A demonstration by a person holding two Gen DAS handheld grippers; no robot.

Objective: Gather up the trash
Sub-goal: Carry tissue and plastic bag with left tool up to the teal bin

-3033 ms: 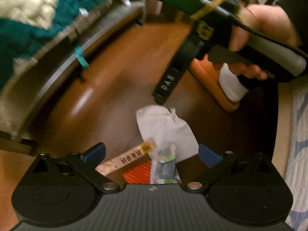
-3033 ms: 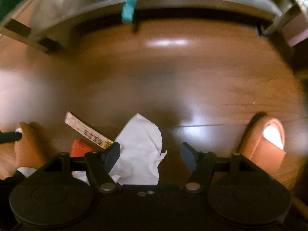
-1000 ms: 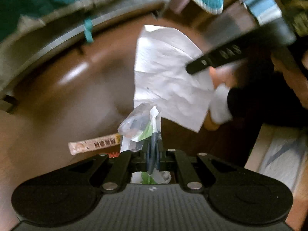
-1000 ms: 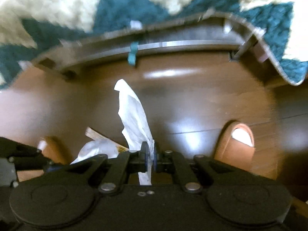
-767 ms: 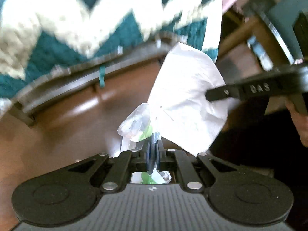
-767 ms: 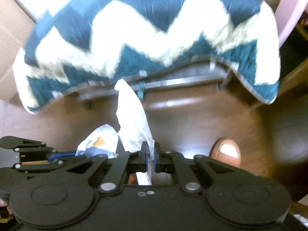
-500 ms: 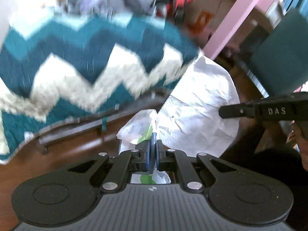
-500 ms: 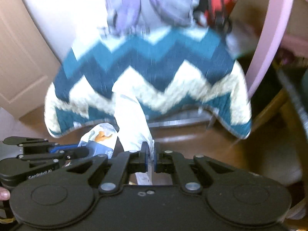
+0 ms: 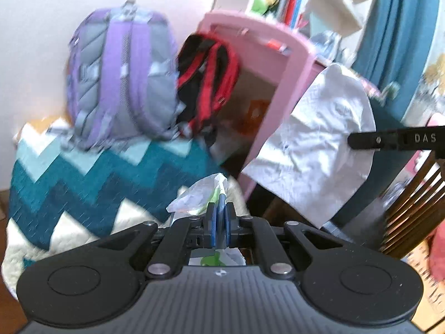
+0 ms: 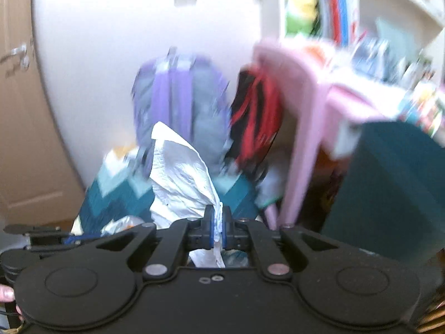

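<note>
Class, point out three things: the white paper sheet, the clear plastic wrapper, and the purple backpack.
white paper sheet (image 10: 180, 183), right wrist view, crumpled middle.
clear plastic wrapper (image 9: 197, 194), left wrist view, bunched top.
purple backpack (image 9: 119, 75), left wrist view, strap.

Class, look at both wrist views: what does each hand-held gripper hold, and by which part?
The left hand-held gripper pinches a clear plastic wrapper near its middle. The right hand-held gripper pinches a white paper sheet near its lower end.

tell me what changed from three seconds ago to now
Both grippers were open over the trash on the wooden floor. Now the left gripper is shut on the clear plastic wrapper, the right gripper on the white paper, and both have lifted them off the floor; the views now face the backpacks and pink desk. Since a second ago both grips are unchanged.
</note>
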